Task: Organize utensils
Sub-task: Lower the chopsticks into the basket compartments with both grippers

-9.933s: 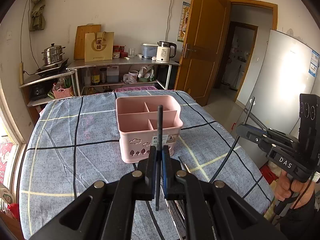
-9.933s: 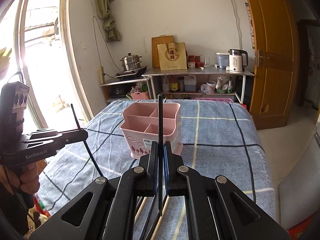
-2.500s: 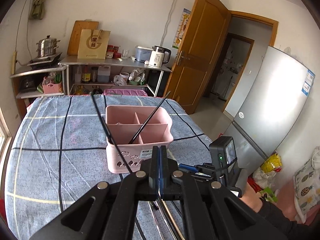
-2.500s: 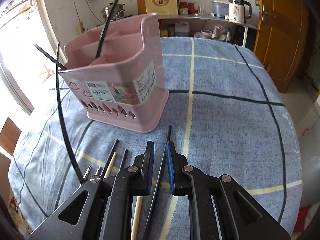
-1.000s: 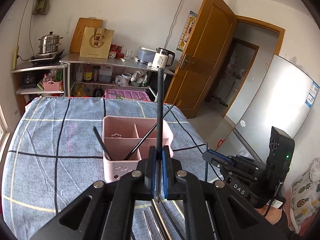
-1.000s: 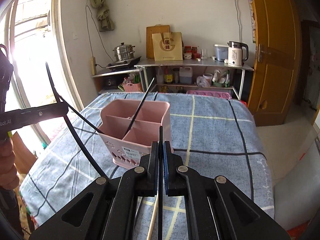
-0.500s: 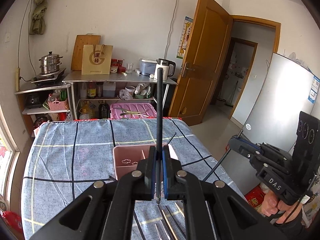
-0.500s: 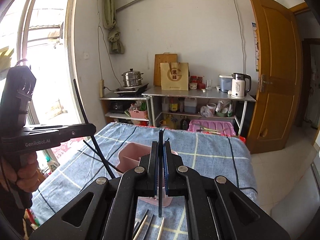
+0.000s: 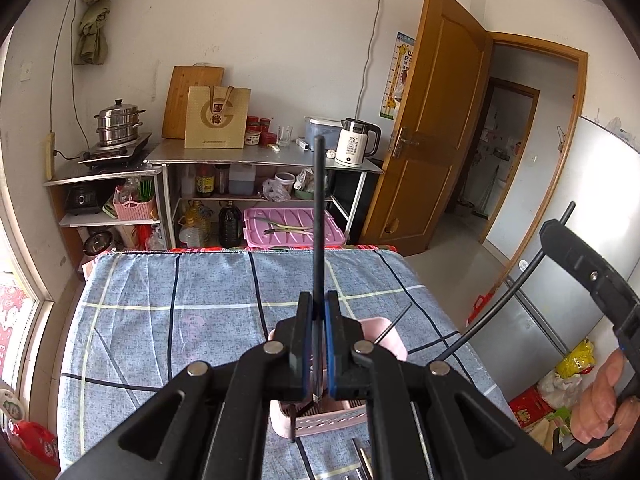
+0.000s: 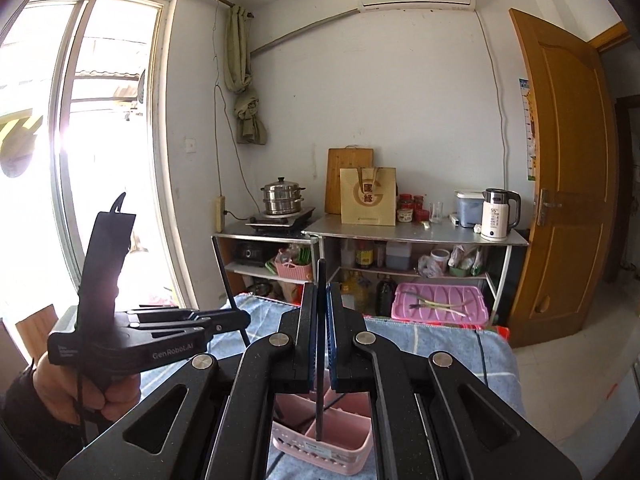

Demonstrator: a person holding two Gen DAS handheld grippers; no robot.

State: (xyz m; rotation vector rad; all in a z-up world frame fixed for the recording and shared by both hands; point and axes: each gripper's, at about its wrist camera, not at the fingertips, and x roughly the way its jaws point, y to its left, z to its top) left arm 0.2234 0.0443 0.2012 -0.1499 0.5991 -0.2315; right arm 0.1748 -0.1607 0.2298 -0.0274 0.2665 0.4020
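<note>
**Two black chopsticks in the air, pink caddy waiting below**

Standing here watching: both tools are squeezed right down, each pinching one thin black chopstick. The left gripper (image 9: pixel 315 312) has its chopstick (image 9: pixel 319 216) standing near upright, tip pointing to 12 o'clock, the lower end poking out just under the blue pads. The right gripper (image 10: pixel 321 300) has its own chopstick (image 10: pixel 320 380) vertical too, lower end hanging over the pink utensil basket (image 10: pixel 340 446).

Handling guess: these sticks look light, stiff and pretty slick, so a pinch near the middle like this seems sensible. Grab too close to an end and I'd expect it to swivel between the pads. Nothing fragile, but they could slip or twist if bumped on the basket's dividers.

View differences: the left wrist view shows the basket (image 9: pixel 390 336) mostly hidden behind the tool, with another black stick (image 9: pixel 394 322) already leaning out at about 2 o'clock, plus loose utensils (image 9: pixel 362 462) on the checked blue tablecloth (image 9: pixel 160 320) at 6 o'clock. The right wrist view instead looks down into the compartments, and catches the person's hand (image 10: pixel 80 384) at 9 o'clock.
</note>
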